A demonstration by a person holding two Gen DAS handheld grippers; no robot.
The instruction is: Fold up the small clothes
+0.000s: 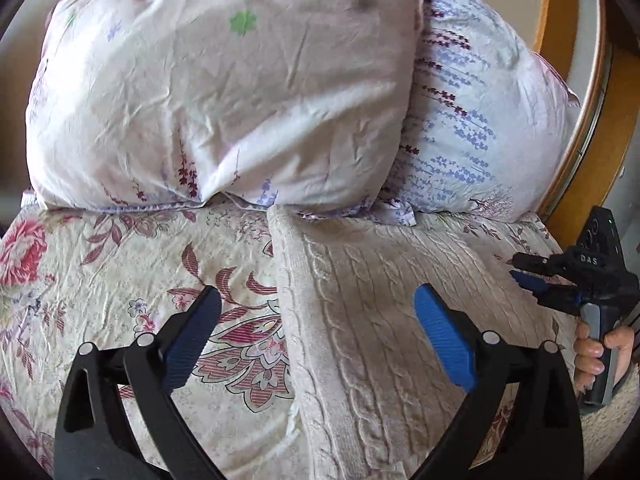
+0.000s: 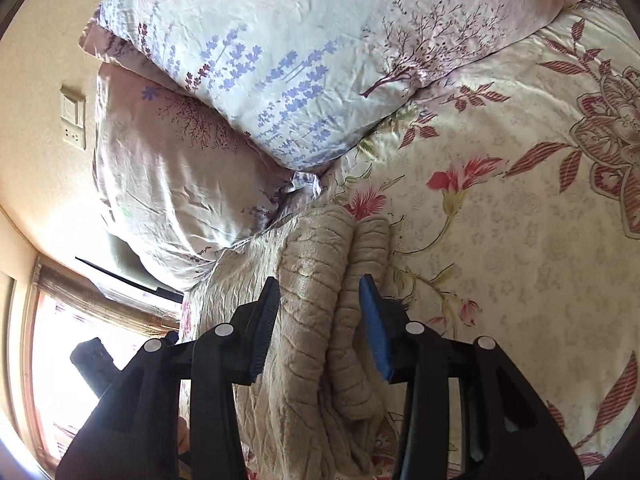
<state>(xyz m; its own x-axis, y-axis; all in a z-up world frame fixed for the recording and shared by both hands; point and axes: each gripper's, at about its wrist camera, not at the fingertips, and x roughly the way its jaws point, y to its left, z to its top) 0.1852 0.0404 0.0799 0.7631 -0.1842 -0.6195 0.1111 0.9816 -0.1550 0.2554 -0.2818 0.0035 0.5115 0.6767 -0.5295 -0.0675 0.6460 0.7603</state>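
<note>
**Sweater could come undone**

Two blue pads of the left hand-held gripper gape wide, holding nothing. Folded knit sweater lies on the bed below the pillows. Right hand-held gripper straddles its rolled edge, not squeezing; a snag could undo the fold.

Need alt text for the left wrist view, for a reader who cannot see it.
A wide-open left gripper hovers over a beige cable-knit garment lying on a floral bedspread. Two pillows lean behind it. At right, a hand holds the right gripper.
</note>
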